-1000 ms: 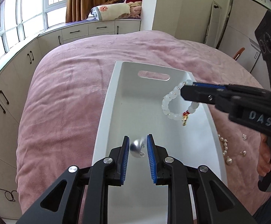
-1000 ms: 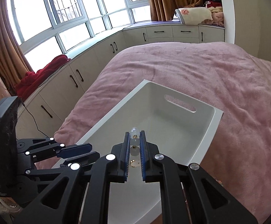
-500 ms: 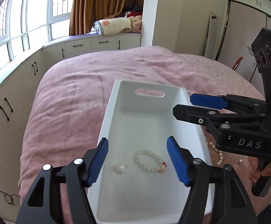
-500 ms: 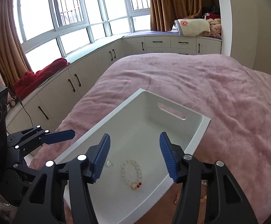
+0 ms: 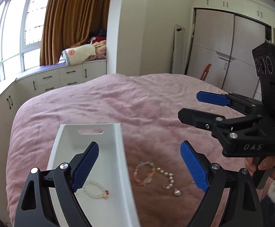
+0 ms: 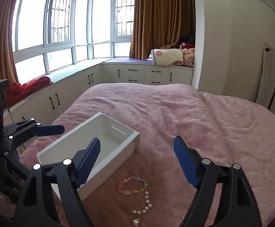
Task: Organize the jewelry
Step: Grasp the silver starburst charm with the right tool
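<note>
A white tray (image 5: 118, 151) lies on the pink bedspread, and a white bead bracelet (image 5: 93, 188) with a red charm rests on its floor. Beside the tray on the bed lie a colourful bracelet (image 5: 144, 174), a pearl string (image 5: 168, 179) and a pearl drop (image 5: 177, 192). My left gripper (image 5: 139, 145) hangs above the tray's right rim with its jaws opening and nothing between them. My right gripper (image 6: 137, 141) hovers over the colourful bracelet (image 6: 131, 186) and pearl string (image 6: 146, 202), jaws also opening and empty. The tray (image 6: 135, 134) lies to its left.
The pink bedspread (image 6: 194, 117) stretches far behind the tray. White cabinets (image 6: 133, 73) with a window seat run along the left and back. A hand (image 5: 269, 164) holds the right gripper (image 5: 189, 104) at the right edge. A wardrobe (image 5: 222, 47) stands behind.
Both grippers opened and let go: the bead bracelet and a small pale piece dropped into the tray. Both then pulled back and up, bringing the jewellery on the bed into view.
</note>
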A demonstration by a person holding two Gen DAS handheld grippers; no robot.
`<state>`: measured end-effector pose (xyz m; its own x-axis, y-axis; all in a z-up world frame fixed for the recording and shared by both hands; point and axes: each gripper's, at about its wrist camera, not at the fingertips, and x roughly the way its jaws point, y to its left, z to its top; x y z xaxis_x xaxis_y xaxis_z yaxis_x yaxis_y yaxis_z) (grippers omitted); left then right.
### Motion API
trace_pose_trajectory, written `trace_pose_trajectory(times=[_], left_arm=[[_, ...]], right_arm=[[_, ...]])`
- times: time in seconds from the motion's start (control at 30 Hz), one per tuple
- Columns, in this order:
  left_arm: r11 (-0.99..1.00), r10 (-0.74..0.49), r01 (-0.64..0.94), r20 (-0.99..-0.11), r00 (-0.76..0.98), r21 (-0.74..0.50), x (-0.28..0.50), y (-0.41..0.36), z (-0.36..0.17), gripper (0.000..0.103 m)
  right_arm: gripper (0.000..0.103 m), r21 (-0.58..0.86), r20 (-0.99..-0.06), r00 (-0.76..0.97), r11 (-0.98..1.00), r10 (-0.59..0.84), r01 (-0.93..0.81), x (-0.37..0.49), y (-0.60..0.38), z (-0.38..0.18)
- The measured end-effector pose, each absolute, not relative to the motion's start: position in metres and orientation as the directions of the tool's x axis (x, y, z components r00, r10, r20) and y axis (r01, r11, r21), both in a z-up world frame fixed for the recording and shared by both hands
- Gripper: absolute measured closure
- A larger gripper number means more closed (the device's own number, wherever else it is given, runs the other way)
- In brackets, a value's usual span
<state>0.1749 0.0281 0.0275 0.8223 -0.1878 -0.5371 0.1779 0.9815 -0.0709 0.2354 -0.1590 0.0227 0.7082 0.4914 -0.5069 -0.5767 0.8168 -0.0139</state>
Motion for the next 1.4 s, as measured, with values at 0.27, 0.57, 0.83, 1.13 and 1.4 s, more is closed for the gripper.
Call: trace_pose_trajectory(times=[0.27, 0.57, 0.83, 1.13, 1.4], left_arm=[[0.967, -0.181, 0.250, -0.533, 0.826, 0.058, 0.172, -0.047, 0.014, 0.013], [0.946, -0.122, 0.278, -0.611, 0.782, 0.167, 0.182, -0.087, -0.059, 0.013], [0.936, -0.171, 0.335, -0.695, 0.699, 0.106, 0.200, -0.093, -0.121, 0.025], [0.948, -0.165, 0.314, -0.777, 0.608, 0.044, 0.232, -0.086, -0.164, 0.046], [0.946, -0.187, 0.323, -0.814, 0.549, 0.001, 0.243, -0.086, -0.192, 0.074]], right_arm=[[0.024, -0.053, -0.539, 0.744, 0.866, 0.393, -0.497, 0.228, -0.223, -0.007], [0.027, -0.077, -0.614, 0.726, 0.892, 0.311, -0.446, 0.235, -0.262, -0.068], [0.039, -0.055, -0.701, 0.650, 0.886, 0.293, -0.460, 0.245, -0.263, -0.129], [0.050, -0.065, -0.780, 0.570, 0.872, 0.258, -0.485, 0.255, -0.260, -0.176], [0.065, 0.014, -0.798, 0.517, 0.868, 0.308, -0.496, 0.264, -0.264, -0.187]])
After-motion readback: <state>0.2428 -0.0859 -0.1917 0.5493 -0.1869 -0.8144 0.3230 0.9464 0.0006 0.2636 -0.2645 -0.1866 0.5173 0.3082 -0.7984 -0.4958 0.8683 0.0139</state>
